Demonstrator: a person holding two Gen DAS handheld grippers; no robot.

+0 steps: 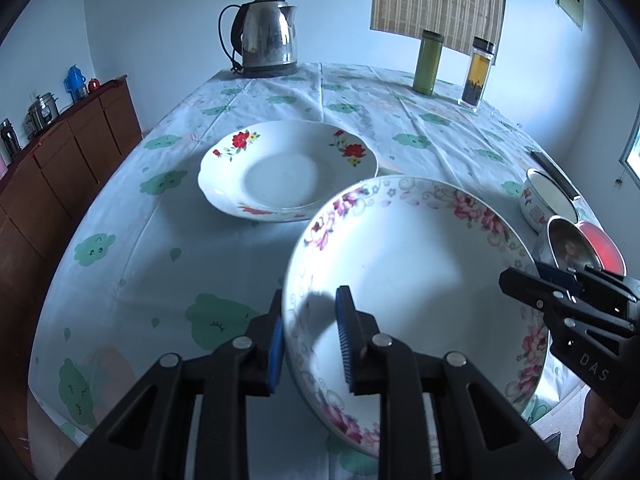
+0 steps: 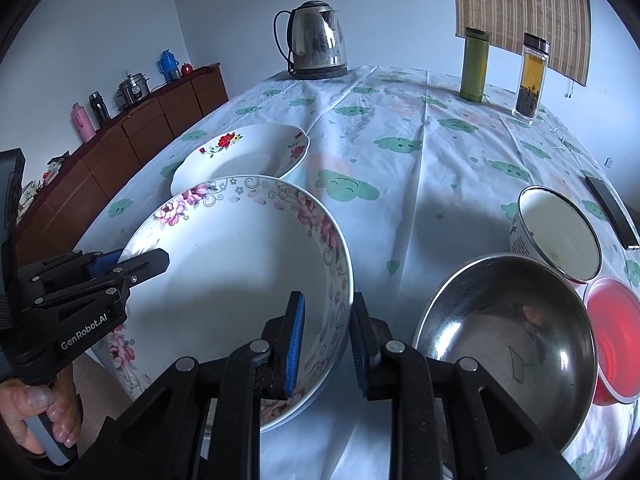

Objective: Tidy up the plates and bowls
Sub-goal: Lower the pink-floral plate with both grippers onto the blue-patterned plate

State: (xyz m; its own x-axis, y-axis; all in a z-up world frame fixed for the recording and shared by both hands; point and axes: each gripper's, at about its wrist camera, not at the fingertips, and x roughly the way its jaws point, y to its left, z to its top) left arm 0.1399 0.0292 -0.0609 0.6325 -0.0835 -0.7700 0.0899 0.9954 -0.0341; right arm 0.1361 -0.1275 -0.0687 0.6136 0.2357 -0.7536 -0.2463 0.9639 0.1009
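we have the pink-flowered plate (image 1: 412, 280) pinched at both rims, the left gripper (image 1: 310, 344) with its jaws nearly shut on the lower left edge and the right gripper (image 2: 326, 344) nearly shut on the opposite edge, the plate filling the lower centre of both views over the tabletop (image 1: 180, 272). to do this well we should keep both grips level, carry it up-frame, and lower it squarely into the red-flowered plate (image 1: 288, 172).
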